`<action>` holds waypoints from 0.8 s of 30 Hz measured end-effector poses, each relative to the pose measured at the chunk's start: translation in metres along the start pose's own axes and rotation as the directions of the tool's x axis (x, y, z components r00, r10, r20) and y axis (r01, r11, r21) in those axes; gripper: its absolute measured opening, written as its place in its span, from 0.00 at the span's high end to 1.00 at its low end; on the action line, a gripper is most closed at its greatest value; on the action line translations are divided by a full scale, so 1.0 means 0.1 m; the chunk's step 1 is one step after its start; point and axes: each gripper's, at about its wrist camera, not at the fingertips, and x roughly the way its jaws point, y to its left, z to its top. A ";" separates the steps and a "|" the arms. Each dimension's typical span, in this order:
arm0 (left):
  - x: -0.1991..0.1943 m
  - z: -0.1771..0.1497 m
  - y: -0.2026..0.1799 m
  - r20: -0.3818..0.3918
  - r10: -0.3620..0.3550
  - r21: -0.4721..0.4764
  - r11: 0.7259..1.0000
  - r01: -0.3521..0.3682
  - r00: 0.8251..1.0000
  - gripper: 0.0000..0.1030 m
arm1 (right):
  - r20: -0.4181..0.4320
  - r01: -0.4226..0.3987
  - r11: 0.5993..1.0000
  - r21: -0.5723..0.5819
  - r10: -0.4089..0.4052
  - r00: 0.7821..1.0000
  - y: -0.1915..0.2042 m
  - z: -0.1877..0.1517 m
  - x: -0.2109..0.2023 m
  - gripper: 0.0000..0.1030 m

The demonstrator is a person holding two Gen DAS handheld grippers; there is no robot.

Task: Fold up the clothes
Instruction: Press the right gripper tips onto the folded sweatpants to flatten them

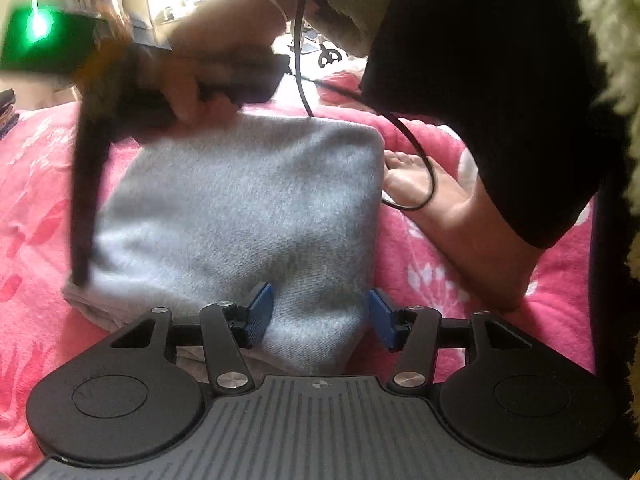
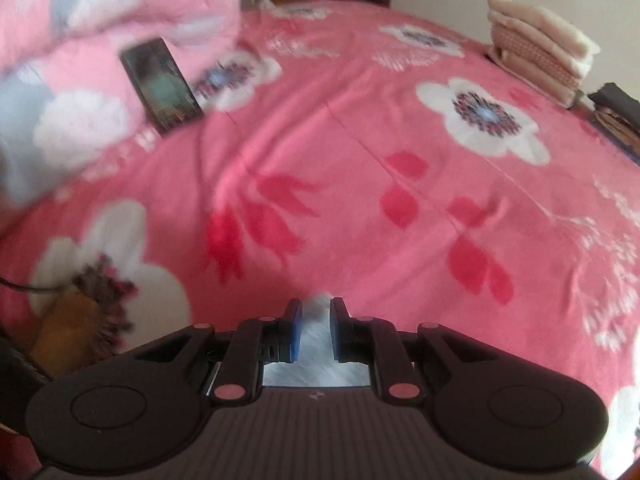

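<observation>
Sweater: a grey knit sweater [image 1: 248, 216], folded into a rough rectangle, lies flat on the pink flowered blanket [image 1: 36, 184], right in front of the person's bare foot [image 1: 408, 178].
Left tongs: the left gripper [image 1: 320, 316] sits low at the near edge of the sweater, blue pads spread wide, released, nothing pinched; the near corner of the sweater lies between the fingers.
Right tongs: the right gripper [image 2: 316, 328] is nearly closed with a bit of pale grey fabric [image 2: 316, 344] between its pads, so it looks clenched on cloth, though that part is blurry.
From the left camera: the right tongs blur over the sweater's far left side, gripped by a hand [image 1: 208, 68].
Cable: a black cord [image 1: 416, 160] loops past the sweater's far right corner, over the foot.
Also on the blanket: a phone [image 2: 160, 86] and a stack of folded beige linens [image 2: 536, 52] at the far edge.
</observation>
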 end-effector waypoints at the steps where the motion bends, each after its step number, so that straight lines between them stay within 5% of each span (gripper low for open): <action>1: -0.01 0.00 0.00 -0.001 -0.002 0.003 1.000 0.002 1.000 0.49 | -0.008 0.005 1.000 0.008 -0.005 1.000 -0.01 -0.05 0.06 0.85; 4: -0.02 0.00 0.01 0.000 -0.008 0.006 1.000 0.008 1.000 0.49 | 0.016 -0.010 0.999 0.036 0.009 1.000 -0.01 -0.04 -0.07 0.85; 8: -0.04 -0.02 0.03 0.009 -0.010 -0.006 1.000 0.010 1.000 0.49 | 0.066 -0.137 0.990 0.024 0.136 0.989 0.03 -0.13 -0.51 0.85; 17: -0.05 -0.04 0.03 -0.005 -0.001 0.004 1.000 0.001 1.000 0.46 | 0.014 -0.199 0.972 0.128 0.199 0.980 0.24 -0.52 -0.19 0.86; 20: -0.05 -0.03 0.02 -0.001 0.000 -0.006 1.000 0.000 1.000 0.46 | 0.052 -0.151 0.974 0.168 0.144 0.988 0.16 -0.55 -0.42 0.86; 24: -0.04 -0.04 0.03 0.003 0.000 0.003 1.000 0.000 1.000 0.46 | 0.093 0.020 0.963 0.267 -0.047 0.995 -0.12 -0.73 -0.76 0.85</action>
